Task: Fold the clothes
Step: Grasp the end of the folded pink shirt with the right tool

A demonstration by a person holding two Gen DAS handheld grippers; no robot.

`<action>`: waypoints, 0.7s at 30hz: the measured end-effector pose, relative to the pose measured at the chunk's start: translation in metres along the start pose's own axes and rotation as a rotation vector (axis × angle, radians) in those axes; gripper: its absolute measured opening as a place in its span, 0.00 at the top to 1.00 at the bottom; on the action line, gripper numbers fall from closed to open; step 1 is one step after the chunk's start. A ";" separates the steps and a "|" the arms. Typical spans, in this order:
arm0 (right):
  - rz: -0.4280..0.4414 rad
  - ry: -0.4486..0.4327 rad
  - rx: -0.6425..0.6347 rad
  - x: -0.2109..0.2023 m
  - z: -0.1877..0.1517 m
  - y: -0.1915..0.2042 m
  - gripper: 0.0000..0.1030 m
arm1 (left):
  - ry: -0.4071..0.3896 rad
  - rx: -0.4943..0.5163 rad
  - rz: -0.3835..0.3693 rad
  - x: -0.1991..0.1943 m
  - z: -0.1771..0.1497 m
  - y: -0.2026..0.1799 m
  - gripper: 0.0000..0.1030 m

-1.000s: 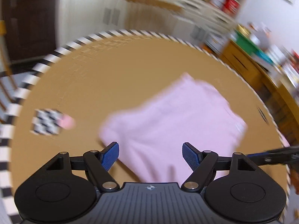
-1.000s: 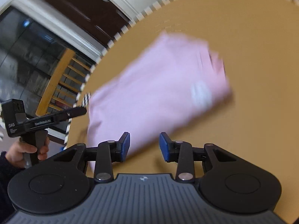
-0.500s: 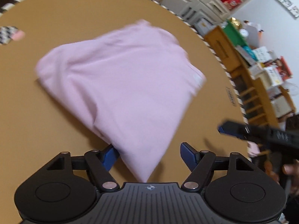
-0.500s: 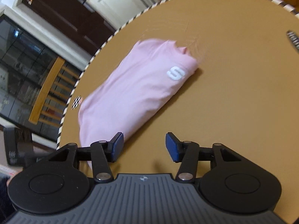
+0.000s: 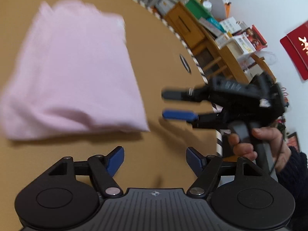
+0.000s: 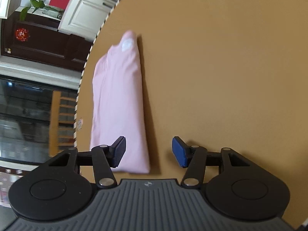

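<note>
Folded pink shirt [image 5: 73,73] lying on round tan tabletop [image 5: 169,38], left tongs [image 5: 155,161] wide open and empty beside it, right tongs [image 6: 149,152] just opening, shirt's corner between them, unpinched

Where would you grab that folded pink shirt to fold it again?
Probably at the near corner of the pink shirt, by the right hand-held gripper. The layers stack into a thick edge there, clear of the table rim, so come in low from the open side.
</note>
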State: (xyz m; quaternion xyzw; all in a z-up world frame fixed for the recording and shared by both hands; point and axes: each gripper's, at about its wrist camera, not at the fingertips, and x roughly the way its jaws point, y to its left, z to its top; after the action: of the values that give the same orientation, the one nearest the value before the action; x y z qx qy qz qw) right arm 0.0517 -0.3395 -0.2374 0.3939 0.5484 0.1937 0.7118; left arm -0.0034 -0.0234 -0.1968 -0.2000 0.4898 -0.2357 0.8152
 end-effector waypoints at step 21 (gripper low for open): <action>0.033 0.096 0.003 0.059 -0.007 0.030 0.88 | -0.076 -0.210 0.141 -0.025 0.017 0.113 0.80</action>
State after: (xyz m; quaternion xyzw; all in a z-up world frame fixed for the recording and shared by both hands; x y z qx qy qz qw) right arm 0.0689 -0.2767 -0.2521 0.3941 0.5758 0.2230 0.6808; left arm 0.0229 0.0843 -0.2348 -0.2580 0.4935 -0.1177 0.8222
